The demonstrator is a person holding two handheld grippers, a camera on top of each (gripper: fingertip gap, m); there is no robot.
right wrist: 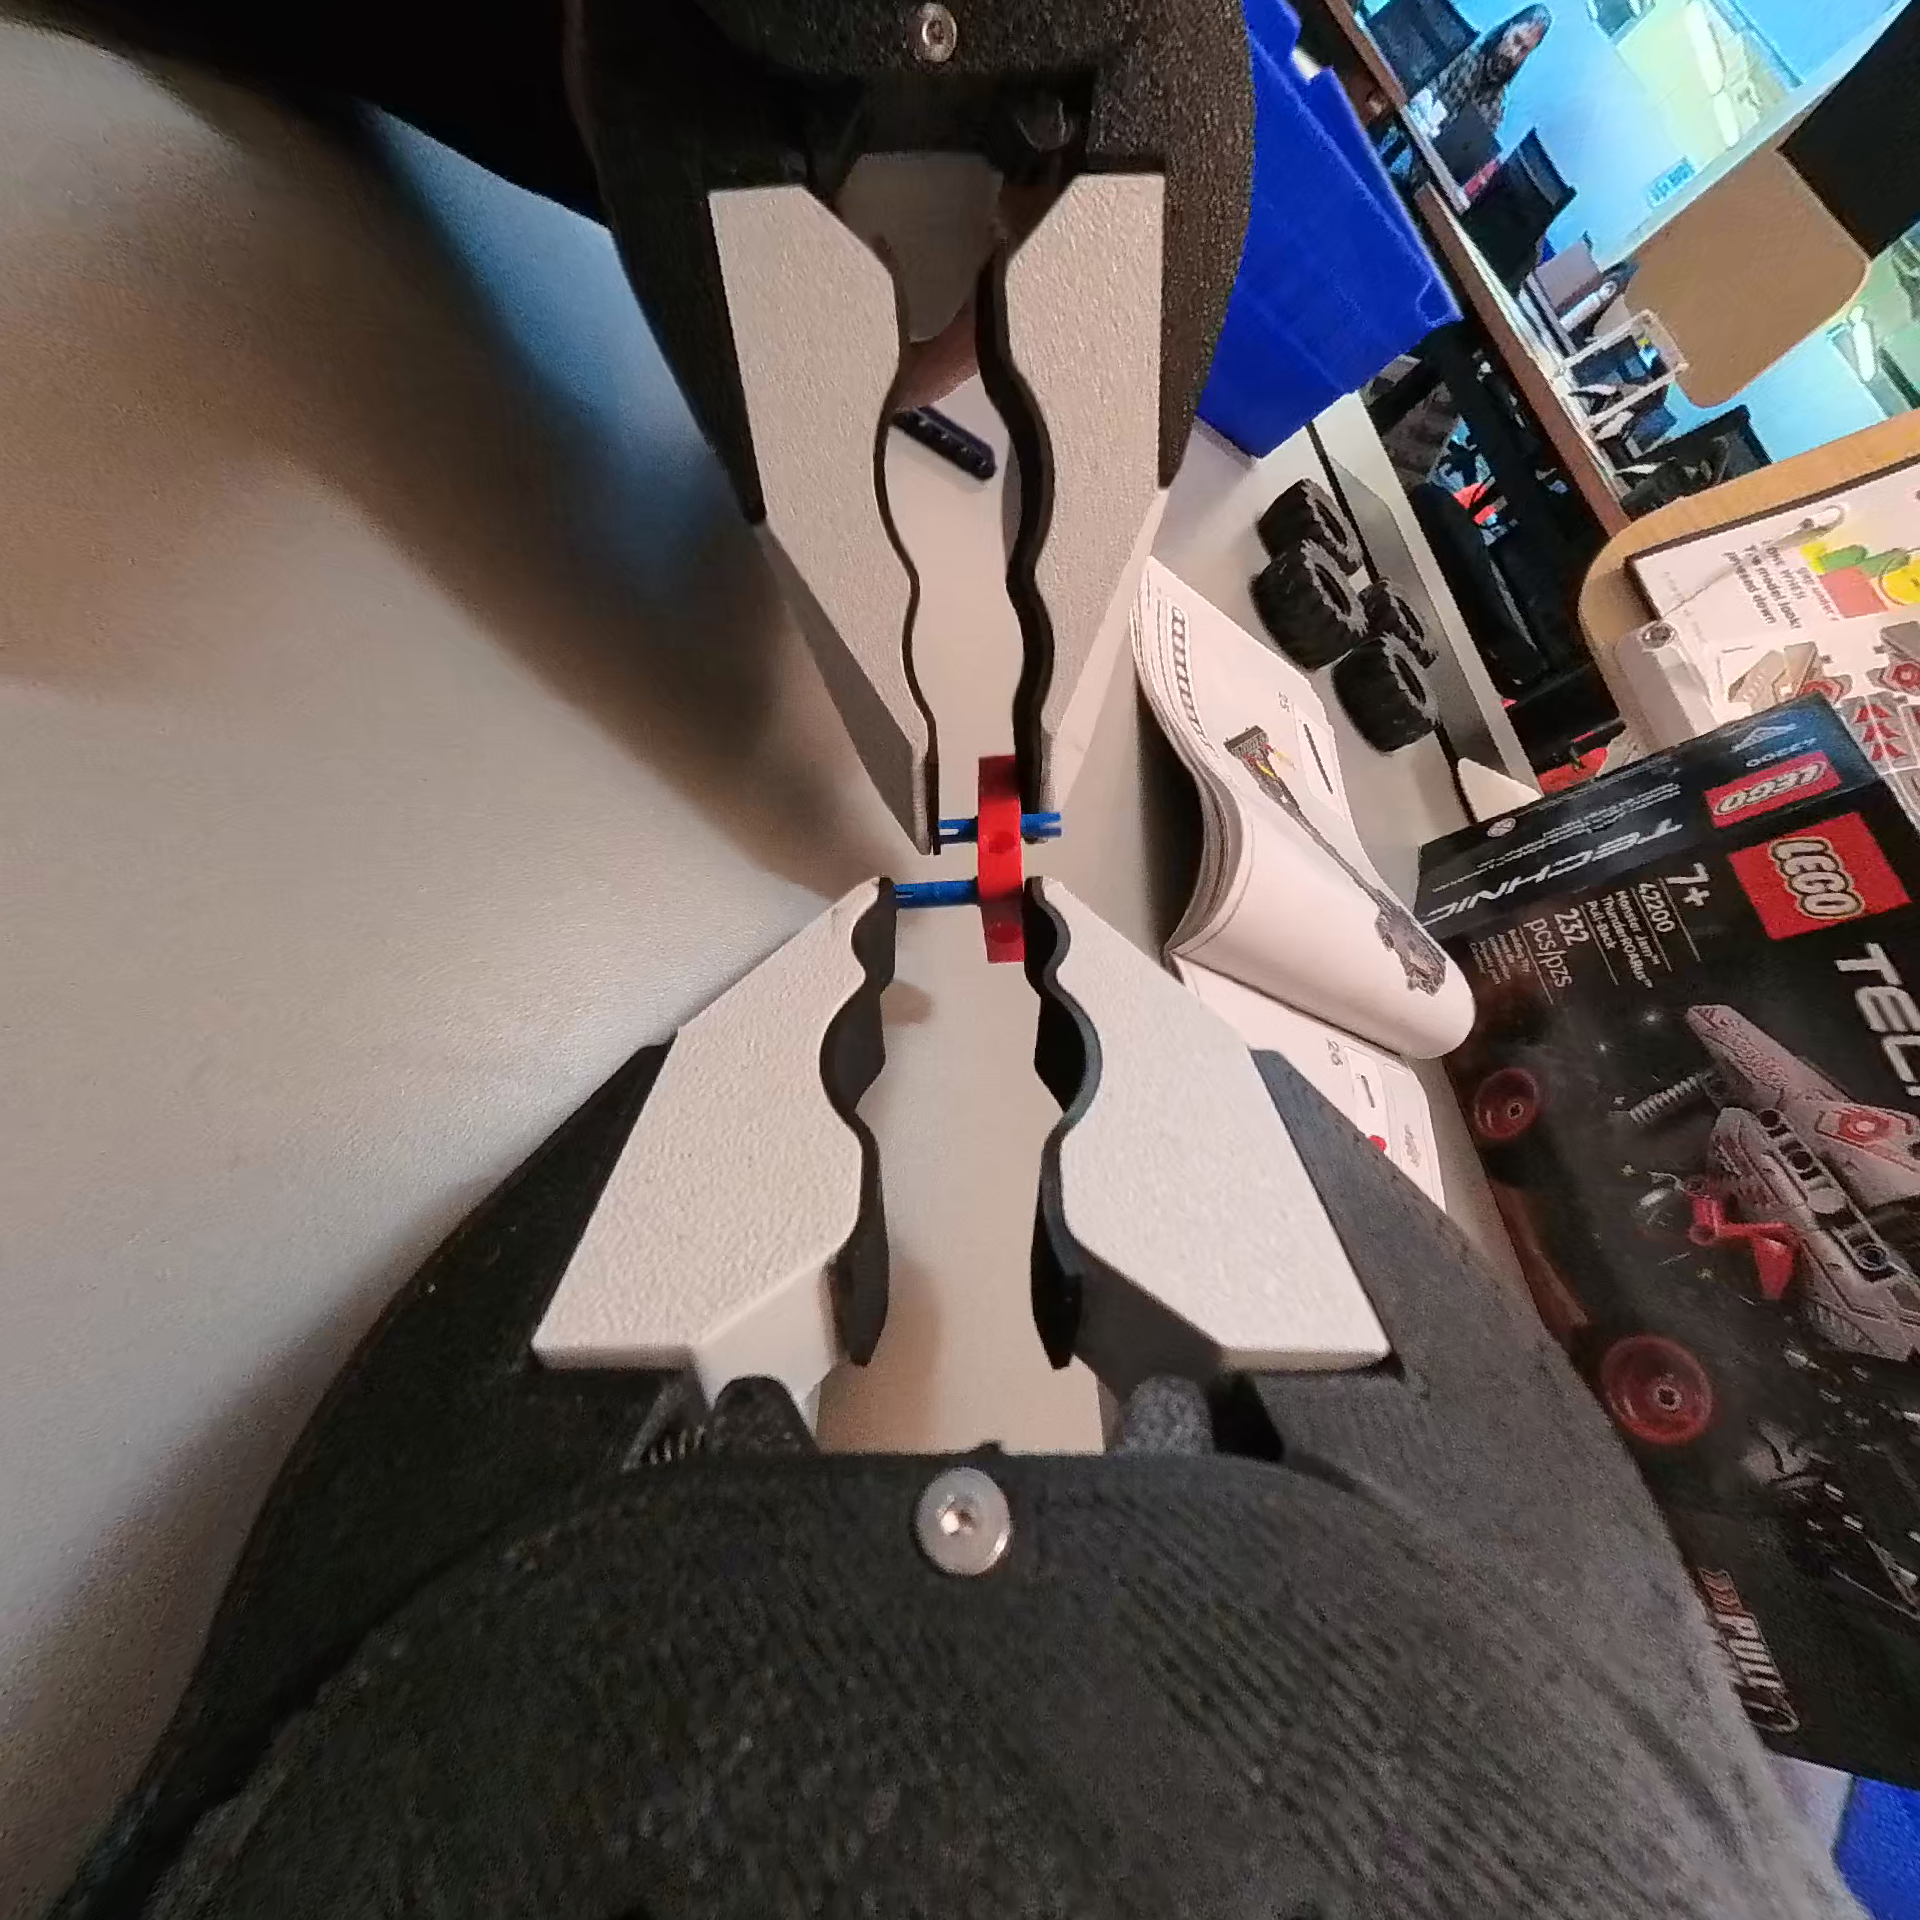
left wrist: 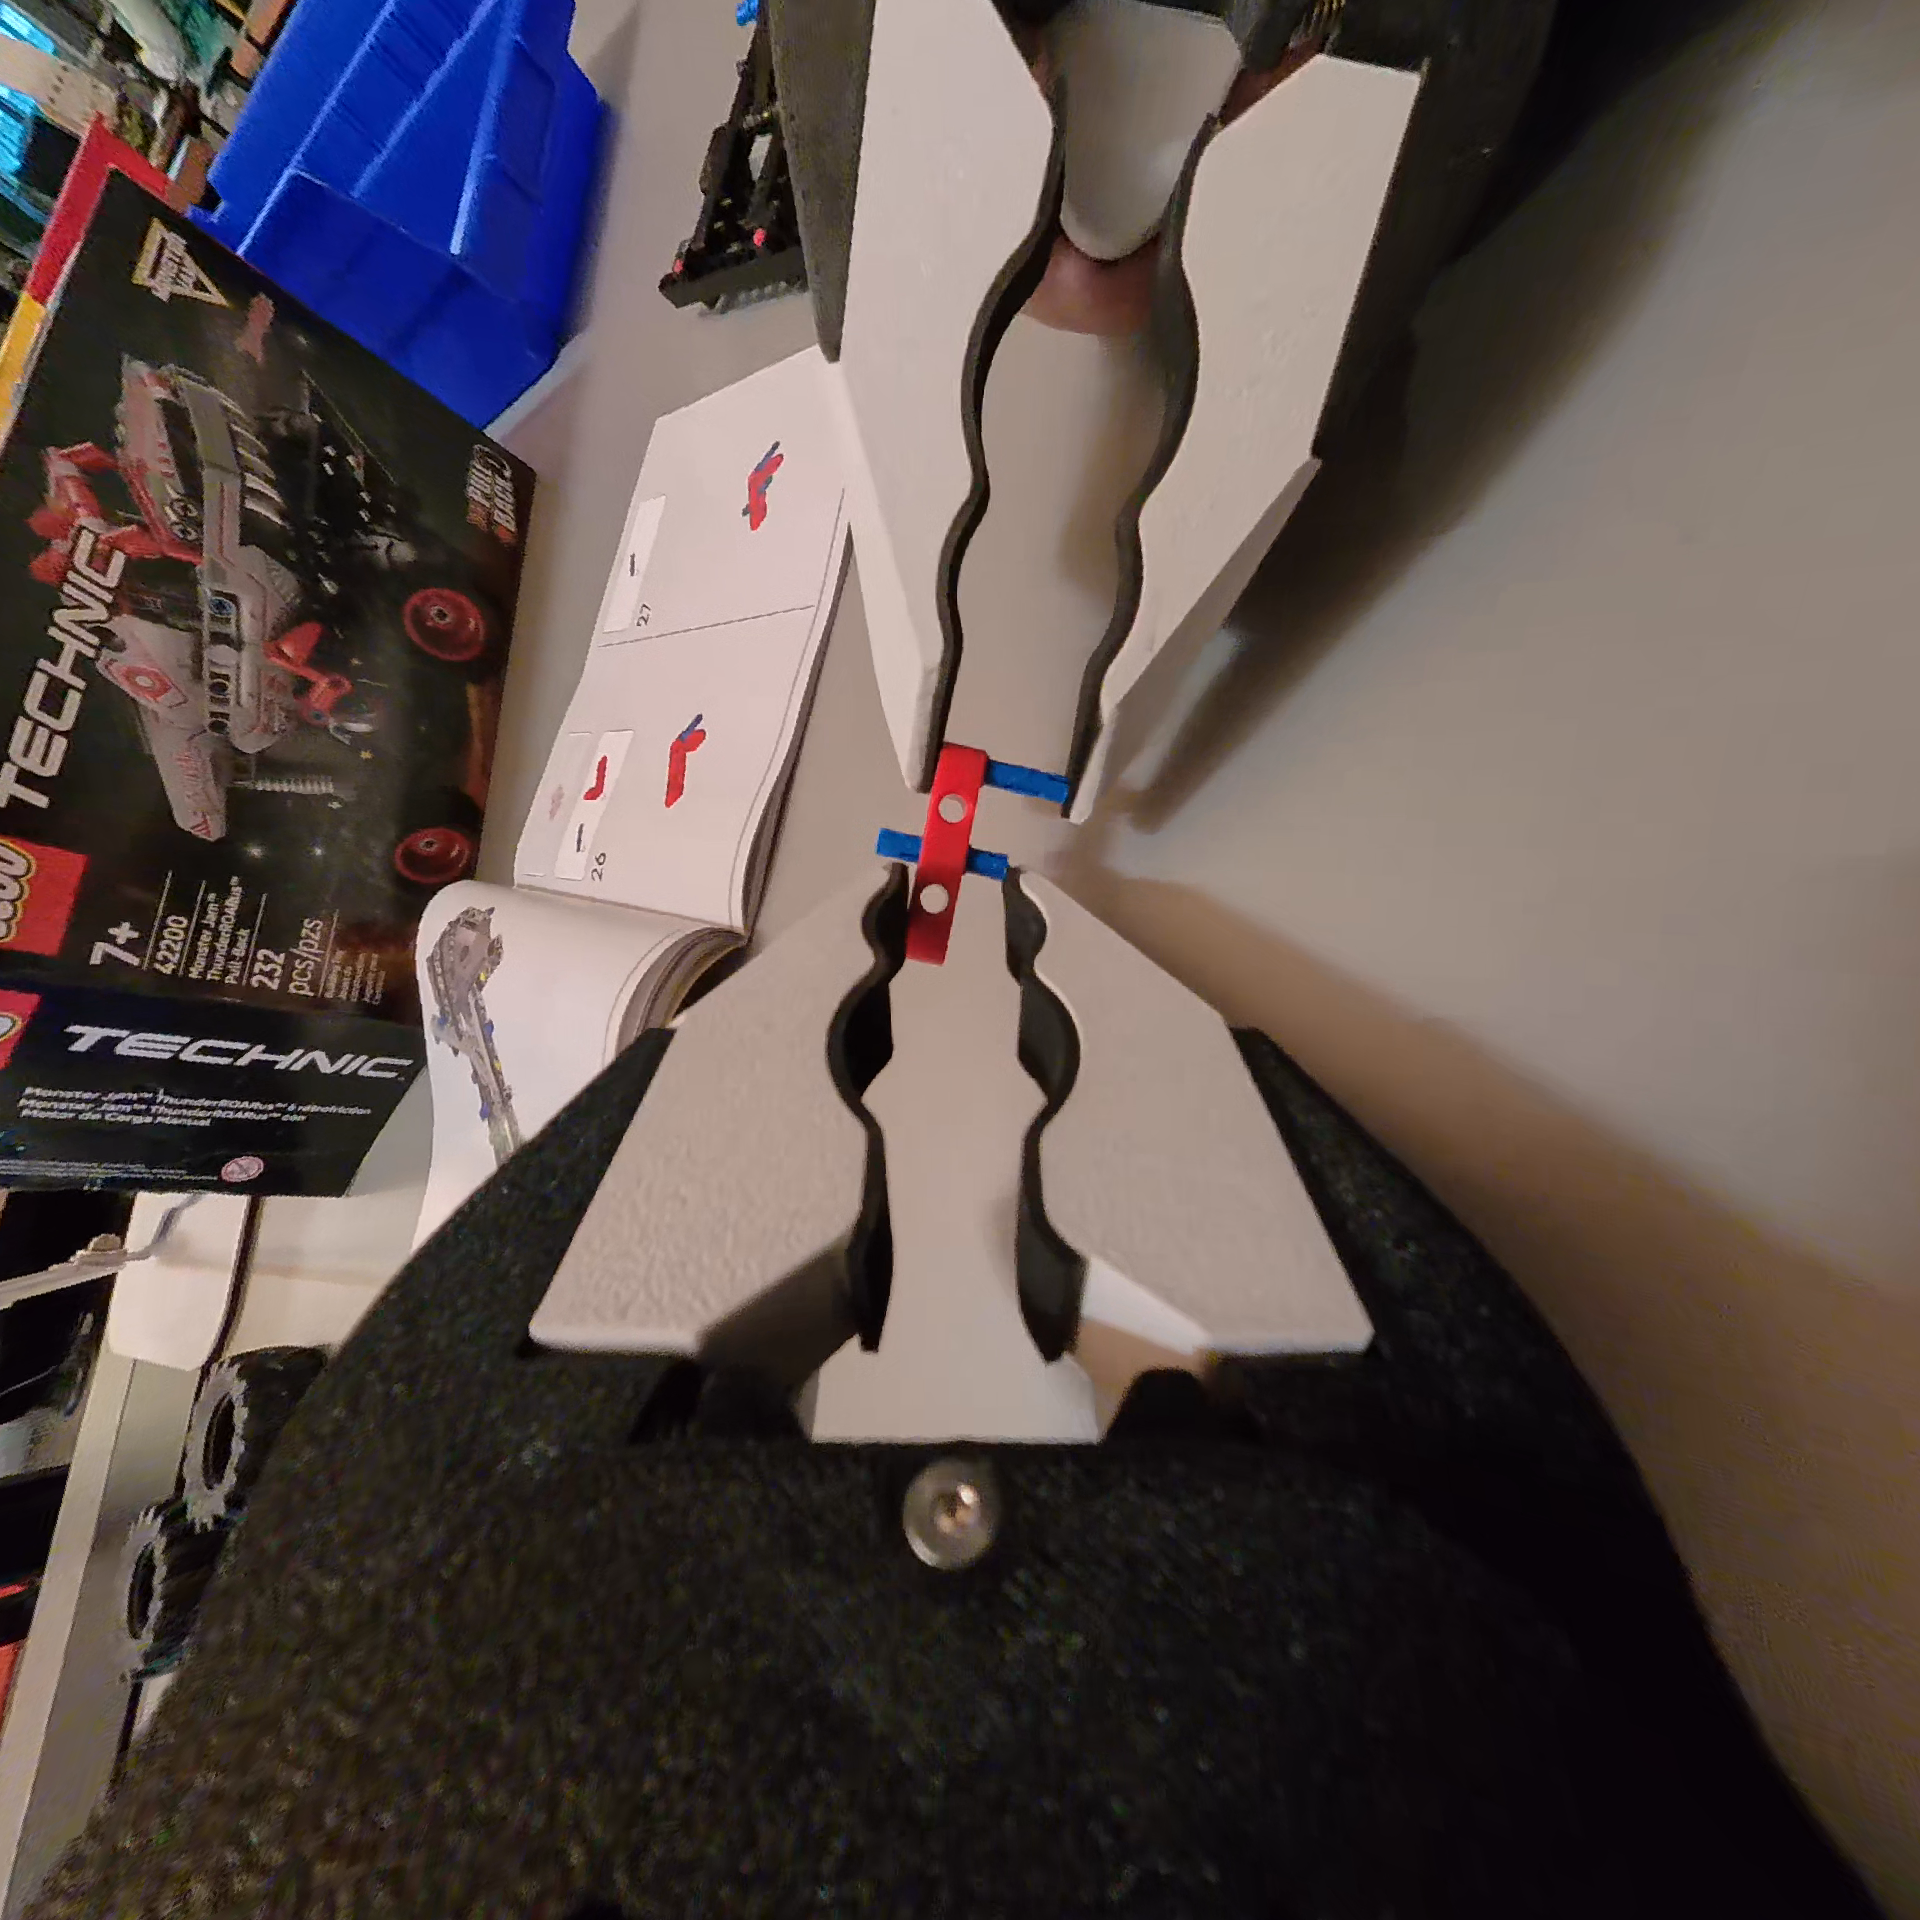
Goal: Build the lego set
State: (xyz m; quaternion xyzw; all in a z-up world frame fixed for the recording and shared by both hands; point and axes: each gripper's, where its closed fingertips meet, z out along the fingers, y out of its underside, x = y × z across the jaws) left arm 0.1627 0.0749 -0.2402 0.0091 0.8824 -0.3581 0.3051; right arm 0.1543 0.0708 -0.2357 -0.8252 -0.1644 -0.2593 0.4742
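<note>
A red beam (left wrist: 948, 831) with two blue pins through it hangs above the white table (left wrist: 1558, 727), between my two grippers, which meet tip to tip. My left gripper (left wrist: 954, 883) is closed on the ends of the lower blue pin (left wrist: 896, 844), with the beam's lower end between its fingers. My right gripper (left wrist: 1003, 790) comes from above and clamps the beam's top and the upper blue pin (left wrist: 1023, 781). In the right wrist view my right gripper (right wrist: 958, 894) holds the red beam (right wrist: 1003, 862) and a blue pin (right wrist: 935, 889), with the left gripper (right wrist: 984, 826) opposite.
The set's box (left wrist: 208, 675) lies left, also in the right wrist view (right wrist: 1714, 1039). An open instruction booklet (left wrist: 707, 644) lies beside it. Blue bins (left wrist: 416, 177) and a black partial build (left wrist: 738, 208) stand behind. Black tyres (right wrist: 1340, 613) sit near the table edge. A small black piece (right wrist: 945, 436) lies loose.
</note>
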